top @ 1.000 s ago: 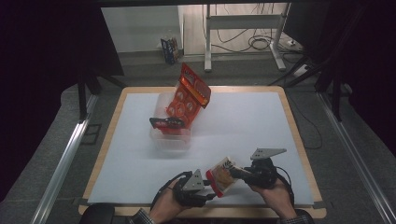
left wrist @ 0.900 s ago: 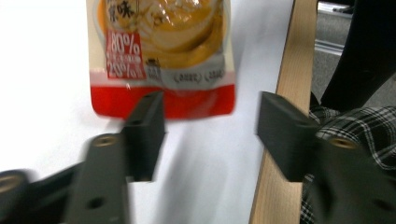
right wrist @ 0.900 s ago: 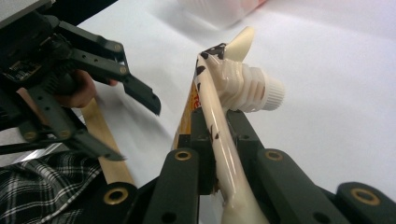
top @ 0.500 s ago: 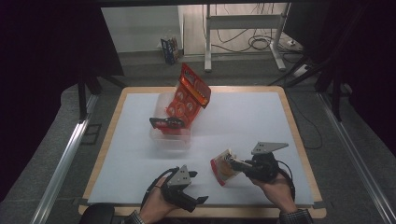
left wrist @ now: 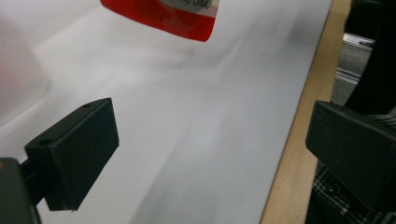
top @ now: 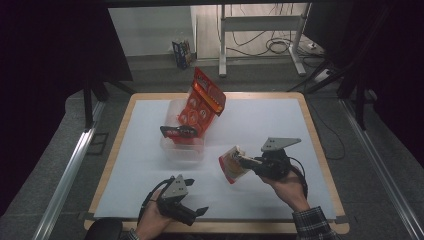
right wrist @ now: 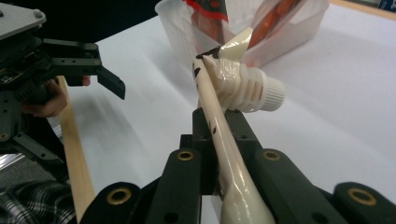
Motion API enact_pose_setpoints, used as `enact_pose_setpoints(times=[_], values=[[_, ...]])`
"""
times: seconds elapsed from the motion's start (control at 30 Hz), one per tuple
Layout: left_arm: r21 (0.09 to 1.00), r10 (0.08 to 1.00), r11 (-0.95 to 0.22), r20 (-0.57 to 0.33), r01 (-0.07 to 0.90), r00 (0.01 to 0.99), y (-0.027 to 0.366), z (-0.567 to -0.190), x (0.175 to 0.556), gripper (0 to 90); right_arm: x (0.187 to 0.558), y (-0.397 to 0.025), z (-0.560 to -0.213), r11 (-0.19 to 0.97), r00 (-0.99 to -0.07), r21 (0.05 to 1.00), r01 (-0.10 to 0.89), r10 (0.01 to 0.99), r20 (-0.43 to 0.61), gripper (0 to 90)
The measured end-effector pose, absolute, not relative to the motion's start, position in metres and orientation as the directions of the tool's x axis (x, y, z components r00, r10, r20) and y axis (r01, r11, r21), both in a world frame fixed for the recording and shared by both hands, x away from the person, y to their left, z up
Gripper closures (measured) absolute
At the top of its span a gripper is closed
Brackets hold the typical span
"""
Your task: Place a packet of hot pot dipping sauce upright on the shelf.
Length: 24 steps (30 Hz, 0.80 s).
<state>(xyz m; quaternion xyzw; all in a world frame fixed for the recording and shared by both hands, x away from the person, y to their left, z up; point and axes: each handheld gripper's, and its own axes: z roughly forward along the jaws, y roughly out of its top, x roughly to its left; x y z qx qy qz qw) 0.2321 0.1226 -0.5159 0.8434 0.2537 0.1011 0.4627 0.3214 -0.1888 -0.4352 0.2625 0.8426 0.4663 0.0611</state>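
Cream-coloured spout pouch (top: 233,164), screw cap (right wrist: 270,94) and all, sits pinched flat in the right gripper (top: 246,162), lifted clear of the table just right of the clear plastic tub (top: 182,148), likely headed in beside the red packets (top: 202,102). That forearm reaches in level. The left gripper (top: 196,214) (jaws spread wide, empty) hangs low, well nearer the person than the tub.

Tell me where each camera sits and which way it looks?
High view: above the person's side, looking forward and down at the table; both hands show.
Left gripper view: on the left gripper, looking along its spread jaws.
Right gripper view: on the right gripper, clamping a spouted pouch.
Shared: the pouch; the clear plastic container.
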Motion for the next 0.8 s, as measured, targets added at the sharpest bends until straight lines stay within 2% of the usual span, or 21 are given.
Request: enact_pose_setpoints(times=[0.37, 0.8], values=[[0.828, 0.568, -0.448, -0.028, 0.338, 0.822, 0.139, -0.516, 0.229, 2.4, 0.337, -0.171, -0.427, 0.424, -0.868, 0.833, 0.355, 0.481, 0.125, 83.6], [0.829, 0.597, -0.432, -0.032, 0.355, 0.801, 0.150, -0.516, 0.230, 2.6, 0.354, -0.151, -0.422, 0.432, -0.883, 0.839, 0.332, 0.454, 0.116, 83.7]])
